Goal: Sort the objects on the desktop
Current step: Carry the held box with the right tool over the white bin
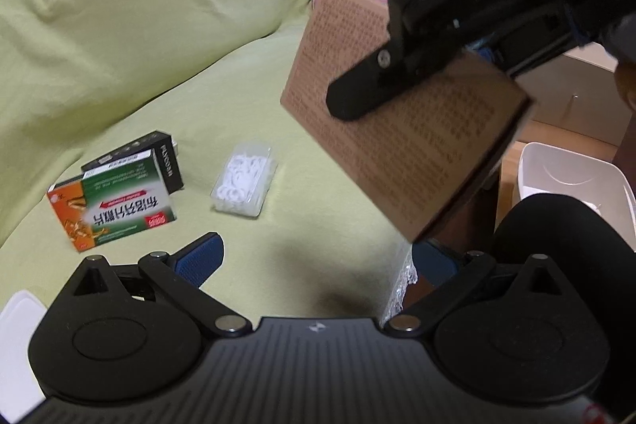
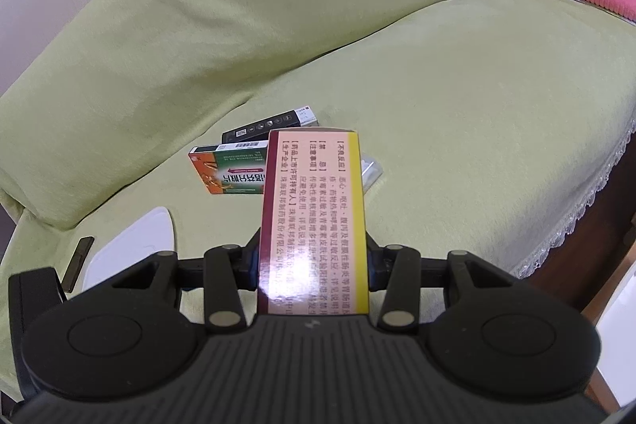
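Right gripper (image 2: 314, 261) fingers clamp a peach medicine box (image 2: 314, 209) with red print; left gripper (image 1: 318, 257) fingers spread wide. Clear box (image 1: 244, 179) holds white rings.

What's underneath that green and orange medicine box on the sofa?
The green and orange medicine box leans on a black box, which rests on the green sofa cover. The covered part of the black box is hidden.

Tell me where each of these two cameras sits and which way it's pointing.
Left wrist: on the left gripper, facing the green-covered sofa; shows its own open fingers and the right gripper clamping the tan printed medicine box.
Right wrist: on the right gripper, looking along that box toward the sofa; shows its own fingers.
Shared: held box, green-and-orange medicine box, black box.
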Available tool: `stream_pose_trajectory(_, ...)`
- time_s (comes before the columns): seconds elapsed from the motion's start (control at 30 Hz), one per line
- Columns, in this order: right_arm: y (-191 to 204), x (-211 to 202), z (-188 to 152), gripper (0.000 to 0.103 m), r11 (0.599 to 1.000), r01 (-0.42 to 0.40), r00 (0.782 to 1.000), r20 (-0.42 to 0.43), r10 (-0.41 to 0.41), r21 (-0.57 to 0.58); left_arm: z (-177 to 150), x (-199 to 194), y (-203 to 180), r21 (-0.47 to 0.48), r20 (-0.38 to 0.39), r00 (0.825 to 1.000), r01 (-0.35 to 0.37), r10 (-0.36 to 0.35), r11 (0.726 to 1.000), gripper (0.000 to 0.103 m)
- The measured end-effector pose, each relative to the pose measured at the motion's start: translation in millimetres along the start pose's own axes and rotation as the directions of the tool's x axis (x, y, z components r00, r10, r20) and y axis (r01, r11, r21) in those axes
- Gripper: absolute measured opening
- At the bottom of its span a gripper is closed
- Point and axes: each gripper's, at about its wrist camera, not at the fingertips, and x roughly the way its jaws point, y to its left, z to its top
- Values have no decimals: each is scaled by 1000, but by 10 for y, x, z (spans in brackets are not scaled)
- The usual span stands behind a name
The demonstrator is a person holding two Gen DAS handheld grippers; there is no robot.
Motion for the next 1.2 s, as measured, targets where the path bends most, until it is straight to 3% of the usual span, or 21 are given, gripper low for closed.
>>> stream_pose_trajectory(0.37, -253, -154, -105, 40, 998, 25, 999, 27, -27, 54, 114, 60, -260, 91, -12, 999, 36, -35, 995, 102)
stream_pose_trajectory(0.7, -583, -377, -223, 40, 991, 72, 995, 66, -80, 112, 268, 167, -597, 211, -18, 994, 109, -108, 971, 102)
stream_pose_trajectory(0.97, -957, -619, -298, 40, 971, 130, 983, 103, -152, 199, 436, 322, -917, 307, -38, 981, 191, -188, 933, 102)
stream_pose_trajectory(1.2, -1368, -850, -375, 40, 941, 190, 964, 128, -233, 281, 601, 450, -1380, 407, -49, 964, 258, -261, 876, 102)
